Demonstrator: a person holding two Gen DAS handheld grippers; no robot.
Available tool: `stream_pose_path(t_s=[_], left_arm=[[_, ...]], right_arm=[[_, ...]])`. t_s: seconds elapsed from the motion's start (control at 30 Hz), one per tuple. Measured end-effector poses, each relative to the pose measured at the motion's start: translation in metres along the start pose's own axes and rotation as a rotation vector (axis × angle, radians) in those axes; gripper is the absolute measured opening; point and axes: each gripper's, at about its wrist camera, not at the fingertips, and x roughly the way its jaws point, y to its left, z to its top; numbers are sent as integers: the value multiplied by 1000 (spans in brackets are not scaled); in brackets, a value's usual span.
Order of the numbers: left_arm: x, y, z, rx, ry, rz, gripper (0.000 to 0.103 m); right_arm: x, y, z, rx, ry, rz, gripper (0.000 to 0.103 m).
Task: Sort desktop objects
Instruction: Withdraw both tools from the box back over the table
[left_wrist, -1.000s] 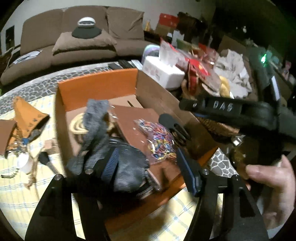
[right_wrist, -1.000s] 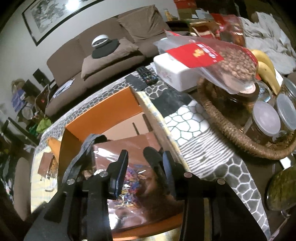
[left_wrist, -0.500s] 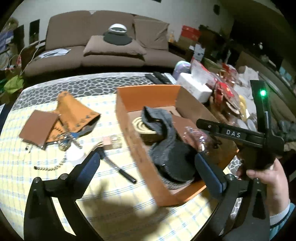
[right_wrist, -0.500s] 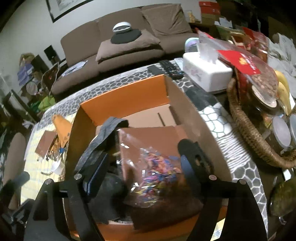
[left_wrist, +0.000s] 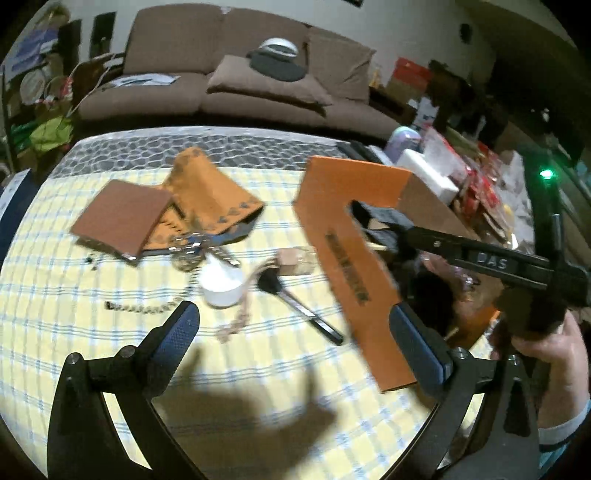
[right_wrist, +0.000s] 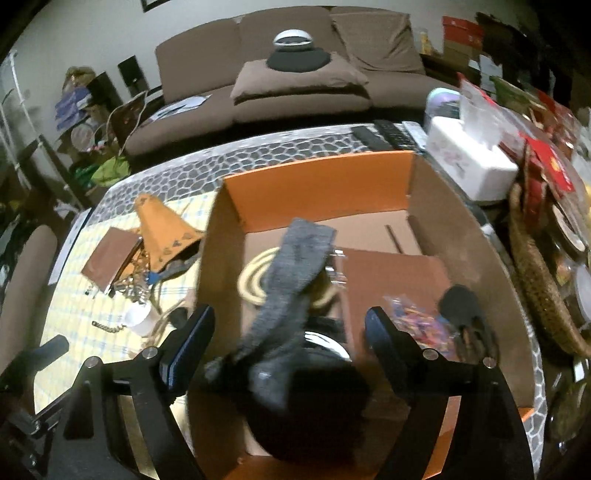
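Observation:
An orange cardboard box (right_wrist: 317, 184) stands on the table and holds a grey sock (right_wrist: 291, 273), a coiled cord (right_wrist: 255, 277), a brown card (right_wrist: 391, 277), a bag of coloured bands (right_wrist: 417, 325) and a dark round object. My right gripper (right_wrist: 288, 328) is open and empty above the box's near end. My left gripper (left_wrist: 295, 328) is open and empty above the checked cloth, left of the box (left_wrist: 351, 258). Loose on the cloth are a black pen (left_wrist: 299, 302), a white cup (left_wrist: 221, 284), a chain (left_wrist: 140, 306), an orange pouch (left_wrist: 210, 199) and a brown wallet (left_wrist: 118, 218).
A white tissue box (right_wrist: 469, 162), remotes (right_wrist: 388, 136) and a wicker basket (right_wrist: 535, 288) with snacks and jars stand right of the box. A brown sofa (right_wrist: 295, 74) is behind the table. The right gripper's body (left_wrist: 491, 262) crosses over the box in the left wrist view.
My left gripper let go of the grey sock in the box, opened and moved left over the cloth. My right gripper opened, released the bag of bands and drew back.

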Motion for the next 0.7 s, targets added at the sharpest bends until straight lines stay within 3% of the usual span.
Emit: stream_pose_path(t_s=[0.33,0.7], left_arm=[[-11,85,8,-113,-28,85,103],[-1,140,3,-175,27,129,103]], right_arm=[[10,48,8,-33,-6,72,85],[31,118,9,-119,2,145,85]])
